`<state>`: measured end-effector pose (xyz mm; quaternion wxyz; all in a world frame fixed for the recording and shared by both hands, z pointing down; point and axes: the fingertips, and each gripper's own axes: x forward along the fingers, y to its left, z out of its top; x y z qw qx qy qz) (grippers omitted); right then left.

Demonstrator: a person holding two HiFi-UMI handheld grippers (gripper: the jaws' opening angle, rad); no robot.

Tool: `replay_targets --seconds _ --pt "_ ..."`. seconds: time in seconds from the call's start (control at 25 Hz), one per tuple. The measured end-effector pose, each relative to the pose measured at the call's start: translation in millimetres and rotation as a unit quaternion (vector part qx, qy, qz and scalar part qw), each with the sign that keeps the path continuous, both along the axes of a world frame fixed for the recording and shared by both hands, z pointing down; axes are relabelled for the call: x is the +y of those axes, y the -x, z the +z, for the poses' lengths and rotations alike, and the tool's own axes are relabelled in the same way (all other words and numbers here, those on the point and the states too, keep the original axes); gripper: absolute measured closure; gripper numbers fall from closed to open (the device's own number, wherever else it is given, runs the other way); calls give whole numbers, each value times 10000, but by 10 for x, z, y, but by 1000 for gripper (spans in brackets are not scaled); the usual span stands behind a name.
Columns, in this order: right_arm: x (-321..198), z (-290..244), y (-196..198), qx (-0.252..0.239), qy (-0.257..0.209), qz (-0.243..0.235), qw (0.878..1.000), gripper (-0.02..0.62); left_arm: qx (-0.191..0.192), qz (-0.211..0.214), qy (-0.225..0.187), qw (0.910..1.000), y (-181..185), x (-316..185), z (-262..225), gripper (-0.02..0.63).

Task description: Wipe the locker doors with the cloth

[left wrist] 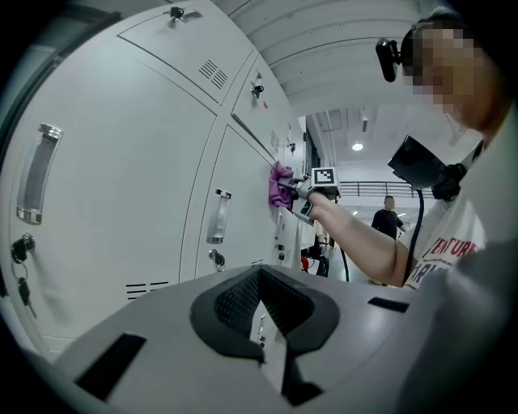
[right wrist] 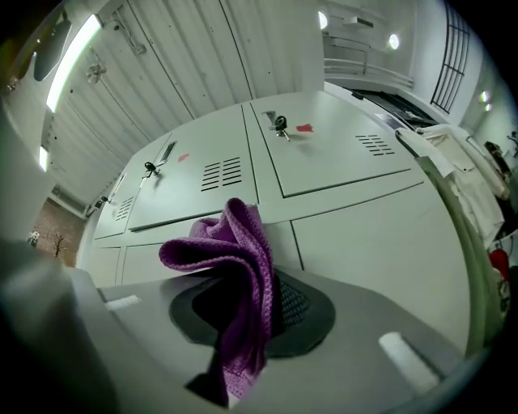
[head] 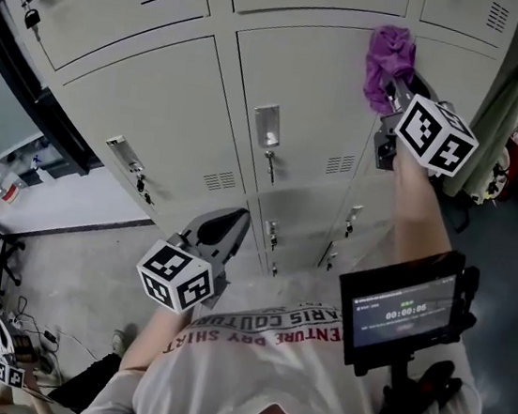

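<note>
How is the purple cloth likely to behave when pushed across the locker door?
Probably floppy: the purple cloth droops in loose folds from the right tongs. Likely light, since that one pinch carries it. Its knitted weave should drag rather than slip on the smooth locker door, so it may bunch up.

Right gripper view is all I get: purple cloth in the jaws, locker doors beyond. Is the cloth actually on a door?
Observer: It looks so. In the left gripper view the cloth lies against the face of a door, near that door's far edge, with the right gripper behind it.
Operator: And my other gripper, is it in the way?
Observer: No. In the head view the left gripper hangs low by the person's chest, jaws together and empty, apart from the door.
</note>
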<state>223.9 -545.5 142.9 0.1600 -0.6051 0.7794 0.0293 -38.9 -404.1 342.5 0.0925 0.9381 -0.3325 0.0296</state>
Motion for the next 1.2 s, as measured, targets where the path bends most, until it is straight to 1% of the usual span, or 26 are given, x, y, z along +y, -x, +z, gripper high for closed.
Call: replay_targets --seconds 0.16,0.24,0.4,0.52,0.68,0.84,0.96,1.04,1.12,1.2 --pt "-21 35 -179 52 40 269 9996 529 -4 14 24 10000 -17 3 27 604" --pt "-20 53 -230 -3 43 319 9995 529 -2 19 35 10000 -20 11 32 604" --pt "34 54 -220 -55 38 307 9995 529 2 -24 33 10000 7 28 33 604" --pt "127 19 -57 -70 -38 91 9999 529 2 -60 -8 10000 36 46 14 604" --pt "347 -147 353 -36 -342 -478 9983 529 11 -127 -45 9999 76 75 -6 604" --pt "532 -222 958 170 -563 -1177 9913 529 43 -253 -82 9996 151 86 -30 604" --pt "585 -76 1504 481 -521 -1657 9836 529 71 -330 -53 9994 203 90 -12 604" --pt "557 116 1881 773 -391 -1914 9777 529 92 -392 -25 9992 237 86 8 604" --pt "511 325 2159 1000 -246 -2066 9730 529 108 -436 -12 9990 265 95 27 604" --pt "444 497 2294 1082 -140 -2070 9722 529 124 -488 -2 9987 316 98 43 604"
